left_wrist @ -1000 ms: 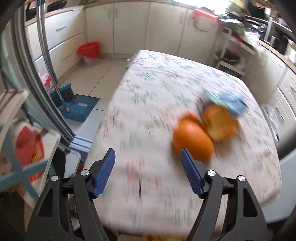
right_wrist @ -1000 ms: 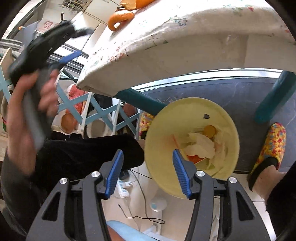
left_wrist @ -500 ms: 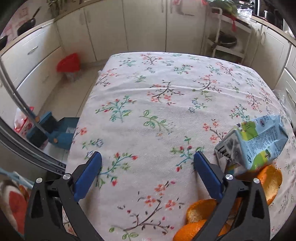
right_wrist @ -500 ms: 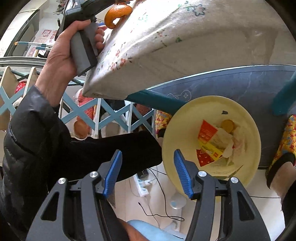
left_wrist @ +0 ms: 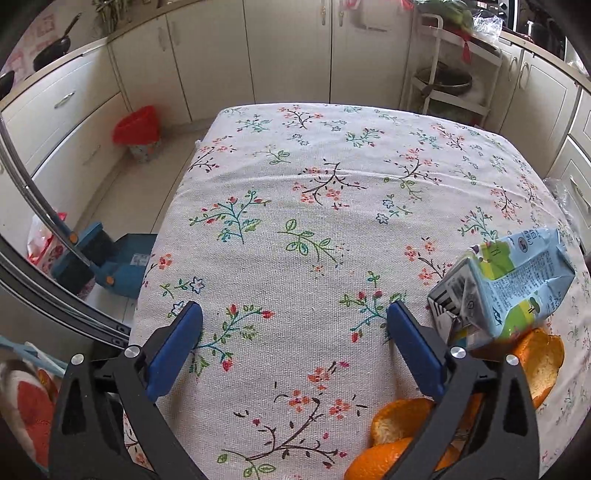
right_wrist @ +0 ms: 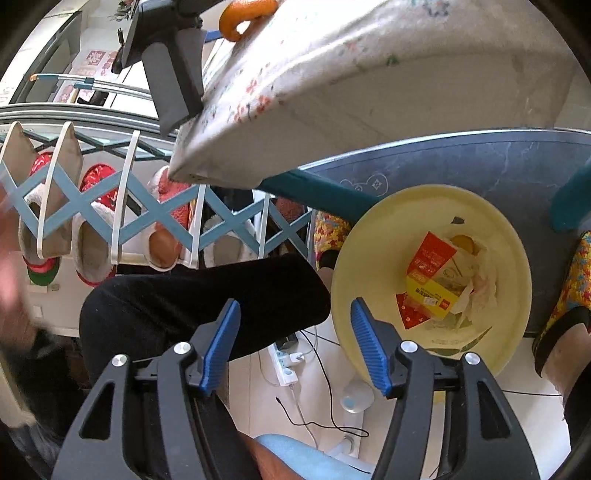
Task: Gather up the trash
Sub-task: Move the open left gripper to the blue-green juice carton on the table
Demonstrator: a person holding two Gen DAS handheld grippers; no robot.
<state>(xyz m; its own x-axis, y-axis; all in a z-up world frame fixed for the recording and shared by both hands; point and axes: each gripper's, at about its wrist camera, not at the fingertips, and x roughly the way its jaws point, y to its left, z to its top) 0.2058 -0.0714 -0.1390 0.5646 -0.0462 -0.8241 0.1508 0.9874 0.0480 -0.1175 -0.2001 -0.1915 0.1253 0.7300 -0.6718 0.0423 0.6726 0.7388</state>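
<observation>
My left gripper (left_wrist: 293,314) hangs open and empty over the flowered tablecloth (left_wrist: 332,206). A crumpled blue and green carton (left_wrist: 506,288) lies just right of its right finger, resting on orange peels (left_wrist: 539,362); more orange peel (left_wrist: 399,443) sits at the near table edge. In the right wrist view my right gripper (right_wrist: 295,314) is below the table with nothing between its fingers, and its jaws are opening. Just to its right stands a yellow bin (right_wrist: 391,266) holding a red and yellow packet (right_wrist: 430,280) and paper scraps. A peel (right_wrist: 245,14) pokes over the table edge above.
A person's dark-trousered leg (right_wrist: 199,295) lies under the right gripper, with patterned slippers (right_wrist: 569,295) beside the bin. A power strip and cables (right_wrist: 291,365) cross the floor. A slipper rack (right_wrist: 92,229) stands left. A red bin (left_wrist: 138,131) and blue dustpan (left_wrist: 122,266) sit left of the table.
The left gripper swung left over the table and opened wider, then held still. A red and yellow packet now lies in the yellow bin. The person's hand has left the middle of the right view.
</observation>
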